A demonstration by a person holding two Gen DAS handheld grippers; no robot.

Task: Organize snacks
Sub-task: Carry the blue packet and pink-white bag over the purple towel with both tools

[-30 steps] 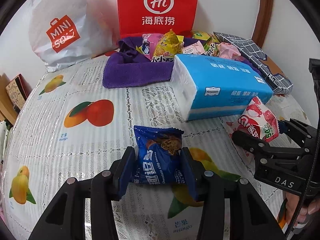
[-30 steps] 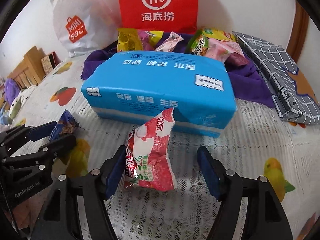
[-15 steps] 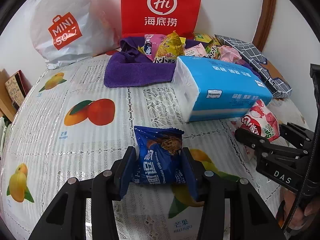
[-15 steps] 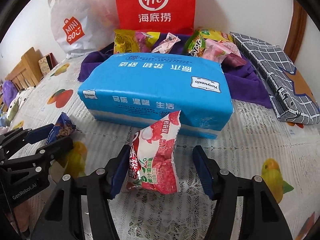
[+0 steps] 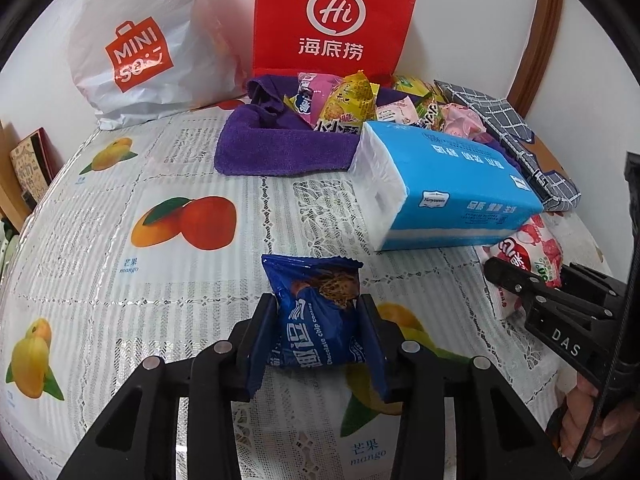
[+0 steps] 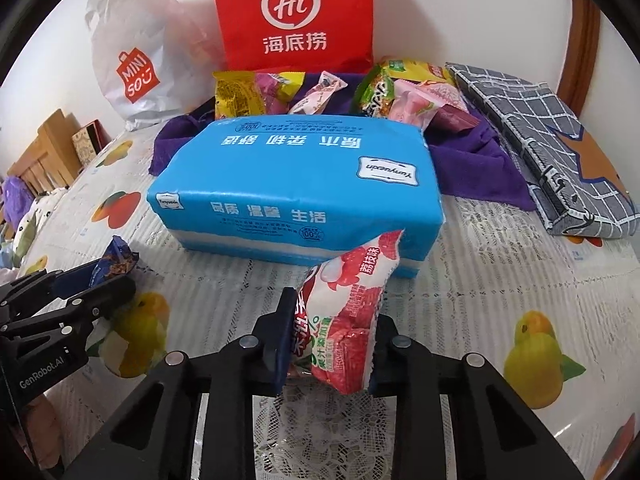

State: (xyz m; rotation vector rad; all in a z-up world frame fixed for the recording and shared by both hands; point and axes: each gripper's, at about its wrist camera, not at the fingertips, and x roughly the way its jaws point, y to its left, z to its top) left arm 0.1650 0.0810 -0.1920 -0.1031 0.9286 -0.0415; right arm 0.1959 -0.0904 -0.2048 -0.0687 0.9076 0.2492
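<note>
Snack stock, sorting part done. Gathered: a heap of assorted snack packets [image 5: 352, 100] on the purple towel [image 5: 280, 148] at the far side of the worktop [image 5: 100, 248], behind the blue tissue pack [image 5: 448, 184]. Outstanding: two packets near the front. The left gripper [image 5: 318, 328] is closing on the blue chocolate chip cookie packet [image 5: 316, 320], pads against its sides. The right gripper [image 6: 330, 336] is clamped on the red lychee snack packet [image 6: 348, 312], just beside the tissue pack. Both likely bound for the heap.
</note>
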